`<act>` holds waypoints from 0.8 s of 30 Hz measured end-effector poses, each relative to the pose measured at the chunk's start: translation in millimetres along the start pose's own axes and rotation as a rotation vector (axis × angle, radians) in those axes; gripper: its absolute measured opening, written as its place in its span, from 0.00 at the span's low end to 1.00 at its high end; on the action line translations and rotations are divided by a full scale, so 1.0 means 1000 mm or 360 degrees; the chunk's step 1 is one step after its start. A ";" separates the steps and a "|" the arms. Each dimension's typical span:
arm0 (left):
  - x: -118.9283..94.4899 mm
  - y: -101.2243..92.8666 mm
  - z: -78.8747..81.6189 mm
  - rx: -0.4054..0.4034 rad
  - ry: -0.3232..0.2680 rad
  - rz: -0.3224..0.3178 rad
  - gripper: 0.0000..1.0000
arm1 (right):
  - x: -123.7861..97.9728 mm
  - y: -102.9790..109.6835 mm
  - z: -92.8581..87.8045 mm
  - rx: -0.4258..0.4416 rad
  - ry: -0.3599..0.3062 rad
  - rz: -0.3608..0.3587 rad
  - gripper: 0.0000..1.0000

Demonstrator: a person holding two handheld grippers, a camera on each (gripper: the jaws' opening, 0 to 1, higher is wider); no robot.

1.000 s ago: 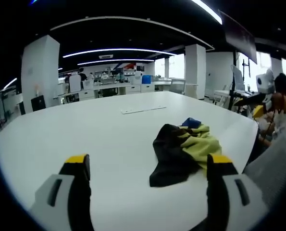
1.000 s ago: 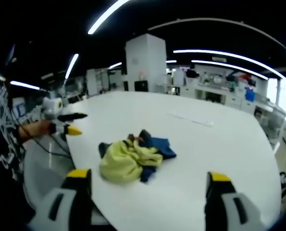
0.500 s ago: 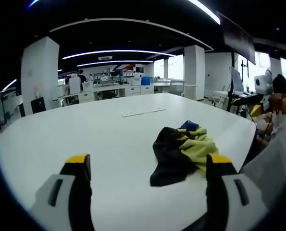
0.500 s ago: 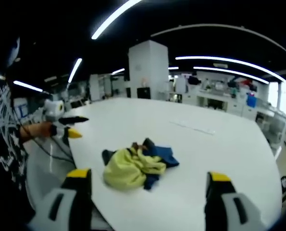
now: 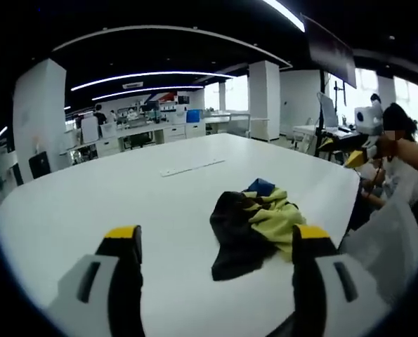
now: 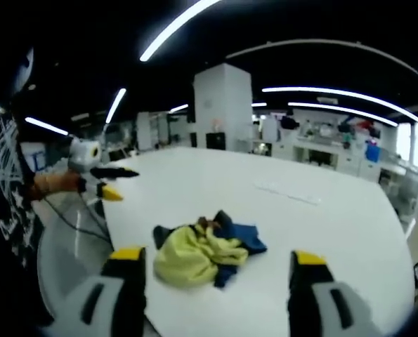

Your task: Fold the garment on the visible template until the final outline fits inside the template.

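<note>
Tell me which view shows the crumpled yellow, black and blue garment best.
The right gripper view: the crumpled yellow, black and blue garment lies unobstructed between the jaws. In the left gripper view, a jaw overlaps its yellow edge.

Bright ceiling strip lights [image 5: 152, 74], window glare, soft fisheye-warped edges.

both tongs' jaws slightly narrower, garment [image 5: 254, 225] nearer

Bare white table [image 5: 89, 196] lies open all around the crumpled garment [image 5: 254, 225], with a flat strip [image 5: 192, 168] well beyond it.
</note>
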State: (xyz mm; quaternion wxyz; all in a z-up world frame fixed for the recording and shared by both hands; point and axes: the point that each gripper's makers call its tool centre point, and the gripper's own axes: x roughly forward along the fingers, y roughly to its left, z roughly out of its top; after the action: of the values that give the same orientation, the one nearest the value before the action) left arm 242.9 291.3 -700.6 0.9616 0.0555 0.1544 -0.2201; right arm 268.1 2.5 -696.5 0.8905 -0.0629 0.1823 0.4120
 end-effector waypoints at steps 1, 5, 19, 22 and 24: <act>0.003 -0.001 0.001 0.0011 -0.0001 -0.0015 0.82 | 0.002 -0.001 0.001 -0.0013 0.0003 0.0004 0.75; 0.019 -0.002 0.004 0.0054 0.0011 -0.0078 0.75 | 0.013 -0.006 0.004 -0.0055 0.0017 0.0026 0.66; 0.069 -0.012 -0.002 0.0076 0.0071 -0.0257 0.57 | 0.068 0.004 0.010 -0.0058 0.0039 0.0127 0.44; 0.082 -0.011 -0.005 0.0067 0.0094 -0.0275 0.52 | 0.082 0.010 0.009 -0.0060 0.0050 0.0162 0.39; 0.088 -0.006 -0.010 0.0072 0.0106 -0.0274 0.49 | 0.090 0.011 0.007 -0.0059 0.0062 0.0177 0.35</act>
State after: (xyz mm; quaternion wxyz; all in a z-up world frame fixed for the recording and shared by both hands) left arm 312.9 251.5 -738.4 0.9319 0.0710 0.1856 -0.3035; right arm 315.0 75.7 -723.5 0.8612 -0.0772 0.1952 0.4630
